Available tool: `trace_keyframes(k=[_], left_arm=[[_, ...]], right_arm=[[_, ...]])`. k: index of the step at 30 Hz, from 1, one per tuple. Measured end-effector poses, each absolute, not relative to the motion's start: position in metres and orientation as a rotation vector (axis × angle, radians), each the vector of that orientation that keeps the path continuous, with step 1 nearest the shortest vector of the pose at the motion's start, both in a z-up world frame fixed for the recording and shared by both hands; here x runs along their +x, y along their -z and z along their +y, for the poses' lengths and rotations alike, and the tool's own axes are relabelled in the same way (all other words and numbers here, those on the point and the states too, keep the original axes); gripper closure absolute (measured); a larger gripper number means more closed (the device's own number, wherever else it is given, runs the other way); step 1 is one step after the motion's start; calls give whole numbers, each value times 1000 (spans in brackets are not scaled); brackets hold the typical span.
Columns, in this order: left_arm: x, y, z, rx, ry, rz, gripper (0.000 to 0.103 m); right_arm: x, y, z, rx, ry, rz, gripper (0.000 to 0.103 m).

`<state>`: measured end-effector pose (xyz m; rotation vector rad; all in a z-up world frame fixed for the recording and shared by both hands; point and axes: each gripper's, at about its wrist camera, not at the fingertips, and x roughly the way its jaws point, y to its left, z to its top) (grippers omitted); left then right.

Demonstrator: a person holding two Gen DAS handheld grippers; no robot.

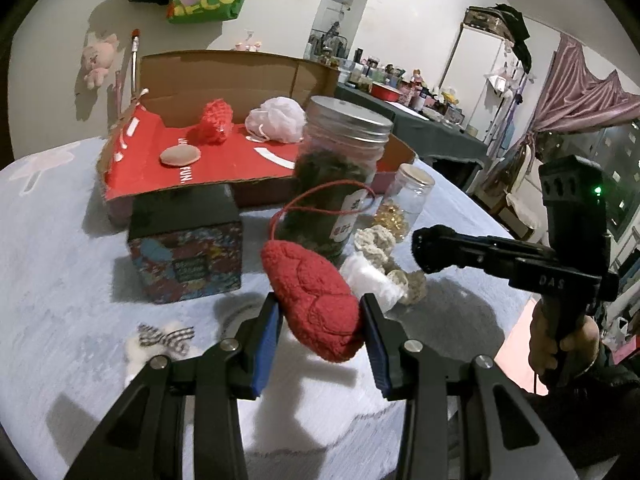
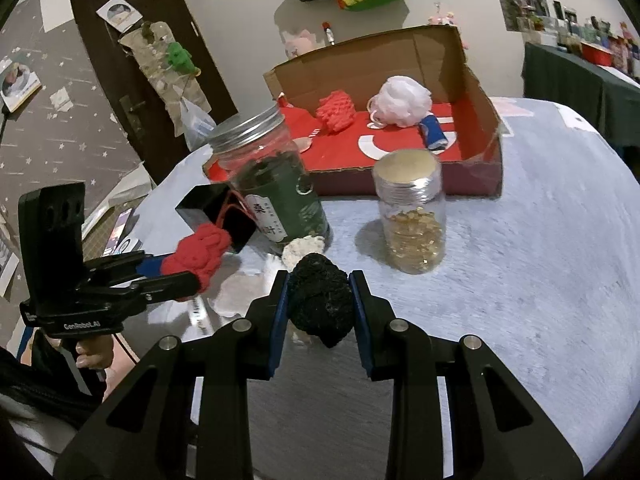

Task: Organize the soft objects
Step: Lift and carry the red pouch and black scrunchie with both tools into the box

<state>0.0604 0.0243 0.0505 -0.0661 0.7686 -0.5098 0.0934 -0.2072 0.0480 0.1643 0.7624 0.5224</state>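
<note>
- Biggest risk: large cardboard box (image 2: 476, 92) sits at far end of table (image 2: 540, 260), behind tall lidded jar (image 2: 276, 184) and small lidded jar (image 2: 412, 220). Carrying either load straight ahead likely clips a jar; small jar of gold bits looks easy to tip.
- Next risk: red cord (image 1: 320, 200) trailing from red knitted piece (image 1: 316, 304) loops up against tall jar. Could snag lid or body on lift and drag jar over.
- Both loads soft and compressible, so a light pinch could slip mid-carry; the black one, held toward fingertips, would drop onto bare table.
- Loose soft items near travel path: cream crochet bits (image 1: 380, 248), white fluffy pad (image 1: 368, 276), checked bow on white fluff (image 1: 160, 340). A sweep of a gripper could scatter them.
- Box already holds red crochet ball (image 2: 336, 112), pink mesh pouf (image 2: 400, 100), blue roll (image 2: 434, 132) and tan round pad (image 1: 180, 156); crowded drop could bounce out over low front wall.
- Left gripper (image 1: 320, 328): jaws partly closed, clamped on red knitted piece, blue pads pressing both sides, load lifted off cloth beside patterned box (image 1: 188, 256).
- Right gripper (image 2: 320, 304): jaws narrowed around black spongy ball (image 2: 320, 296), both pads touching it, held above table just in front of cream bits.
</note>
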Motion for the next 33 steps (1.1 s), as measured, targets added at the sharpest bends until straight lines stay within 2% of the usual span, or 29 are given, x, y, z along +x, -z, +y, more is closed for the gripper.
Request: trace_keyframes(k=[14,33], left_arm=[[50,-55,76,-89,384,761,61],[88,-40,129,-117,317,777,61]], right_arm=[[98,-40,-228,179,-481,788,75],[126,-33,-268,202,-415,814,75]])
